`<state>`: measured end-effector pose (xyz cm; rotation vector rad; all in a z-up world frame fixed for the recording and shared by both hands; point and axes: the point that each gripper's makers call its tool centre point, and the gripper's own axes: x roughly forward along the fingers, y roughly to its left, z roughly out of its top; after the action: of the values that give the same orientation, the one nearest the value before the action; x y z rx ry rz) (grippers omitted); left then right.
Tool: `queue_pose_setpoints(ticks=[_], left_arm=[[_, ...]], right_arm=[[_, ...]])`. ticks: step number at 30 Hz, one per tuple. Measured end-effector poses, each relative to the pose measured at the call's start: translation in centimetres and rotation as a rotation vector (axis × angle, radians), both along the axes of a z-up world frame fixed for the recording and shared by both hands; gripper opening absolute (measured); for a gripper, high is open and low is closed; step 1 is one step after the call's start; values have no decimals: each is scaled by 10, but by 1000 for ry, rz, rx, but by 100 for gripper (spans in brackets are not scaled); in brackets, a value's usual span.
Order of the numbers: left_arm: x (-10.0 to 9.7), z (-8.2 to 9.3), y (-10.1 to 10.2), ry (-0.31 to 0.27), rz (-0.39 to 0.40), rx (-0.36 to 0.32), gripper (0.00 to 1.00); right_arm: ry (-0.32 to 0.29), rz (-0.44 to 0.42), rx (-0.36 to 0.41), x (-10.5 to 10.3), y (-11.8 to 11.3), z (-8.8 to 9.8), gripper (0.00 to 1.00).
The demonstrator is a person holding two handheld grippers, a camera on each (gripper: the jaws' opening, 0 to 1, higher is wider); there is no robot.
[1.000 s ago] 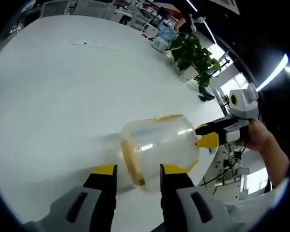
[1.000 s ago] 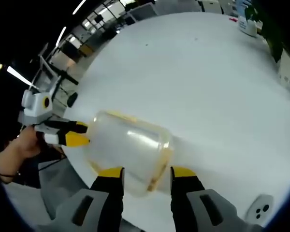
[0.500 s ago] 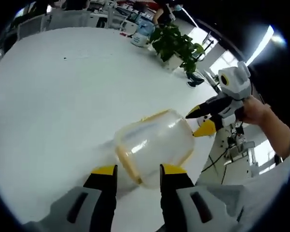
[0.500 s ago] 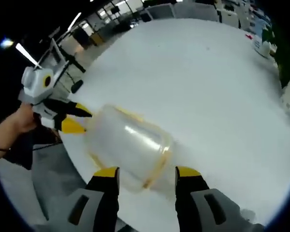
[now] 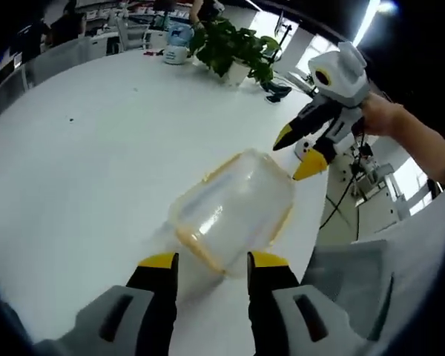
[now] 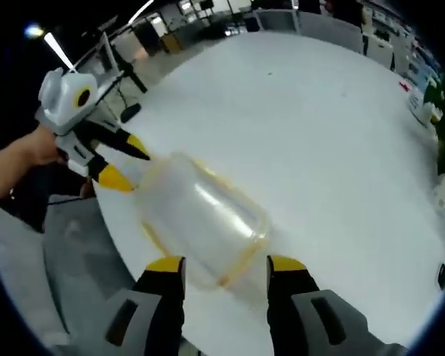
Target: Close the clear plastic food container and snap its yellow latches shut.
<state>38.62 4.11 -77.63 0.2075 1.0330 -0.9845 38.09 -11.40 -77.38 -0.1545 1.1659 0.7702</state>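
A clear plastic container (image 5: pixel 233 211) with a yellow rim lies on its side on the white table (image 5: pixel 96 148), close to the table's edge. My left gripper (image 5: pixel 211 261) is open, its yellow-tipped jaws just short of the container's near end. My right gripper (image 5: pixel 297 153) comes in from the right, open, its tips by the far corner of the container. From the right gripper view the same container (image 6: pixel 200 219) lies just beyond my right gripper (image 6: pixel 225 265), and the left gripper (image 6: pixel 130 167) stands open at its far end.
A potted plant (image 5: pixel 233 48) and a small white object stand at the table's far side. The table edge (image 5: pixel 311 222) runs close by the container, with floor and cables below. A person's hand (image 5: pixel 386 119) holds the right gripper; another hand (image 6: pixel 18 159) holds the left.
Both views have swung and tilted with the hands. The container still lies in the same place on the table. Both grippers stay open, each a little further from the container's ends.
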Motion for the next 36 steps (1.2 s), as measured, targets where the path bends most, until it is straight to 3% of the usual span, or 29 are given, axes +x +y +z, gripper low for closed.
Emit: queue_pose_setpoints(ticks=[6, 13, 20, 24, 36], left_arm=[[2, 2, 3, -55, -93, 59, 38], [-2, 8, -4, -97, -213, 68, 38], [-1, 10, -7, -98, -241, 70, 38], [0, 11, -7, -130, -305, 103, 37], [2, 17, -18, -163, -408, 96, 36]], right_arm=[[-1, 80, -16, -5, 4, 1, 42], [-21, 193, -53, -9, 6, 3, 39], [-55, 272, -60, -8, 12, 6, 38], [-70, 326, -80, -9, 12, 5, 38], [-109, 427, -85, -6, 18, 7, 37]])
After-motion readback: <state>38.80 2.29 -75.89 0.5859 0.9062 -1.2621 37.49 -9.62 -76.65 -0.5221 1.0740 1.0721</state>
